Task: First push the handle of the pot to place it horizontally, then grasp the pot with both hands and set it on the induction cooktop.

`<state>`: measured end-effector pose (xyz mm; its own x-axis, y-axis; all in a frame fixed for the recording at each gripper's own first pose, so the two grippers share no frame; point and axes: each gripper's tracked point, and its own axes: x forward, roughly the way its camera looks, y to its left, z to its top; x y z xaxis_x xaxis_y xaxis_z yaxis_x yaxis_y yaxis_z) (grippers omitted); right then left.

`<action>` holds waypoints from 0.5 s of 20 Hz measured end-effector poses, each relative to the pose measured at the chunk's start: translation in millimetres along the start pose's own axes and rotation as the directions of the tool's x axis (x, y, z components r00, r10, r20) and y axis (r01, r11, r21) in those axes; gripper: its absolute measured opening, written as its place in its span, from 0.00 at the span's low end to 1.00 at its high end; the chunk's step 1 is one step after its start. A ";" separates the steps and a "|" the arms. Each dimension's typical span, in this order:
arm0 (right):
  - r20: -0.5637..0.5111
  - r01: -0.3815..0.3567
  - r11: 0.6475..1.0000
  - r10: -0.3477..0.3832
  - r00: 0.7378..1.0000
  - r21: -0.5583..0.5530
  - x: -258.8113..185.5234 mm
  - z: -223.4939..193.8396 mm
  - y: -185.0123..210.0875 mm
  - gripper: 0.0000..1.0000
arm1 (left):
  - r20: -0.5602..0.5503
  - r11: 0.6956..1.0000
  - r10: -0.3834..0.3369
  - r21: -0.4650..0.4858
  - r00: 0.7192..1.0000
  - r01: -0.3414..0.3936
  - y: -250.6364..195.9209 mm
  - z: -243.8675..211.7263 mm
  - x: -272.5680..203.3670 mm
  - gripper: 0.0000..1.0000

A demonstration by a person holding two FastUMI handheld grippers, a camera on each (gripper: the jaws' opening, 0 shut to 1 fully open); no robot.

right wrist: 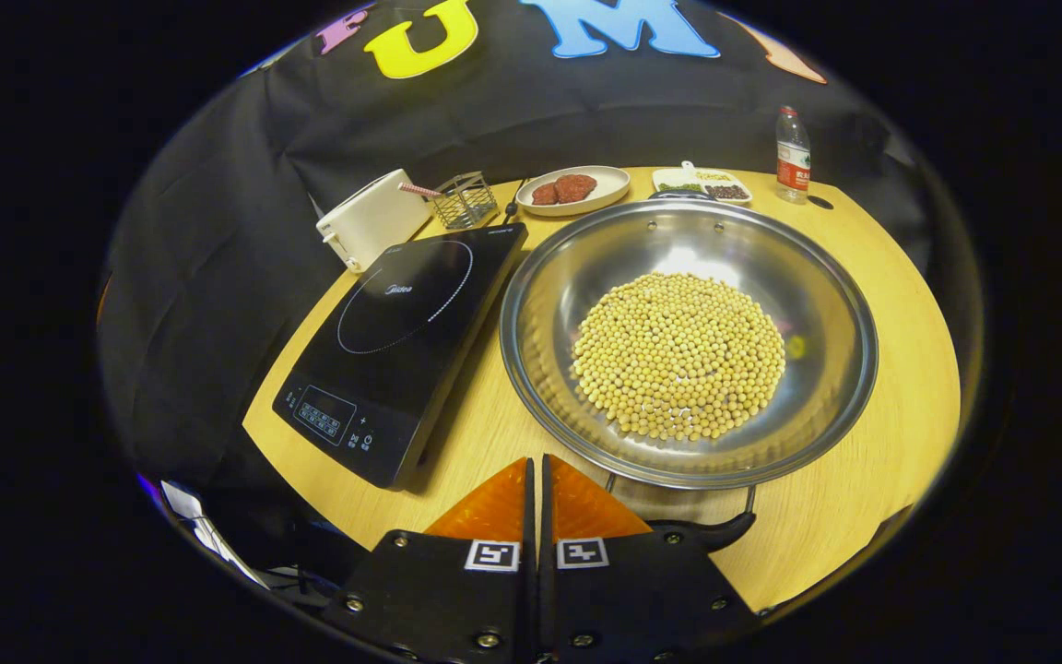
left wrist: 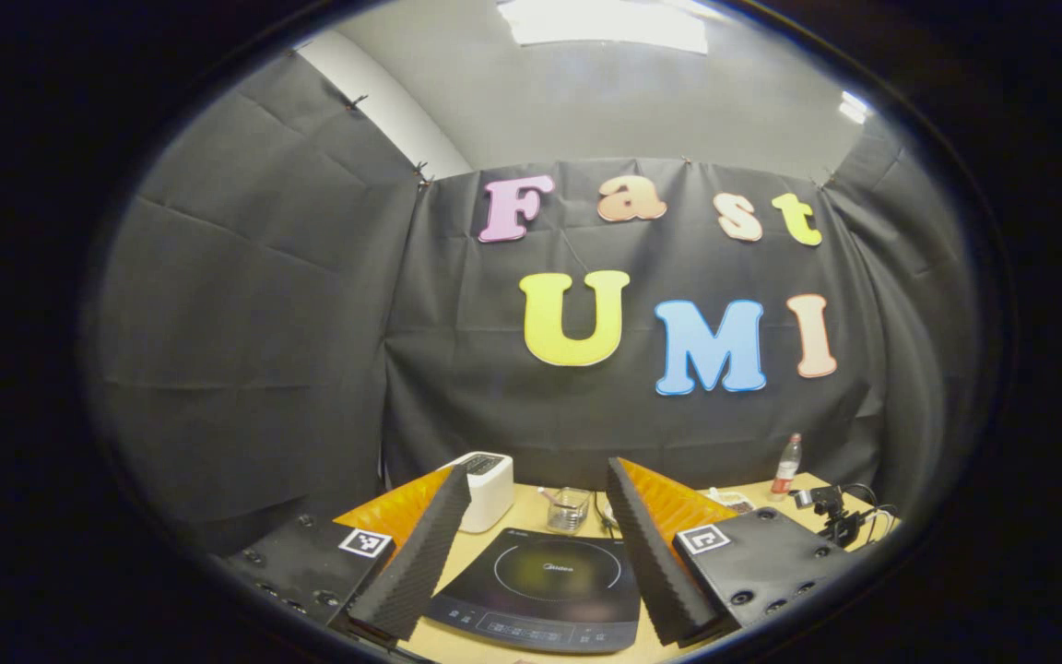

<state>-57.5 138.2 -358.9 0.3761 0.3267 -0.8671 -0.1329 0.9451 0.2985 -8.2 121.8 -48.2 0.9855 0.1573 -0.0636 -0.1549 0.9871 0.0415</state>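
In the right gripper view a wide steel pot (right wrist: pixel 560 277) holding a mound of yellow soybeans (right wrist: pixel 678 355) stands on the round wooden table (right wrist: pixel 872 498). Its dark handle (right wrist: pixel 711 533) points toward me at the pot's near rim, partly hidden under the gripper body. My right gripper (right wrist: pixel 536 468) is shut with nothing between its fingers, just short of the pot's near rim and left of the handle. The black induction cooktop (right wrist: pixel 402 337) lies left of the pot. My left gripper (left wrist: pixel 540 472) is open and held high, with the cooktop (left wrist: pixel 545 586) below between its fingers.
A white toaster (right wrist: pixel 370 219), a wire basket (right wrist: pixel 464 198), a plate of red food (right wrist: pixel 572 189), a small dish (right wrist: pixel 702 183) and a bottle (right wrist: pixel 792 143) line the table's far edge. The left gripper view shows a small stand (left wrist: pixel 831 512) at the table's right edge.
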 end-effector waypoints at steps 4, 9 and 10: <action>-0.002 0.021 1.000 -0.021 1.000 0.020 -8.8 -1.8 -18.3 0.01 | 0.008 1.000 -0.023 -0.005 1.000 0.023 -16.9 3.3 3.2 0.99; -0.007 0.044 0.998 -0.044 0.999 0.038 -20.9 -5.1 -42.2 0.01 | 0.009 0.998 -0.053 -0.012 0.999 0.054 -44.2 5.2 8.3 0.99; -0.008 0.049 0.998 -0.049 0.999 0.039 -22.9 -6.2 -47.4 0.01 | 0.008 0.998 -0.060 -0.013 0.998 0.060 -49.7 2.5 9.8 0.99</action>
<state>-65.6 85.9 -355.7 0.3753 0.2799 -0.8837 -0.0786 0.9595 0.2705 9.4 74.2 -48.4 0.9935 0.0979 -0.0581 -0.0966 0.9950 0.0246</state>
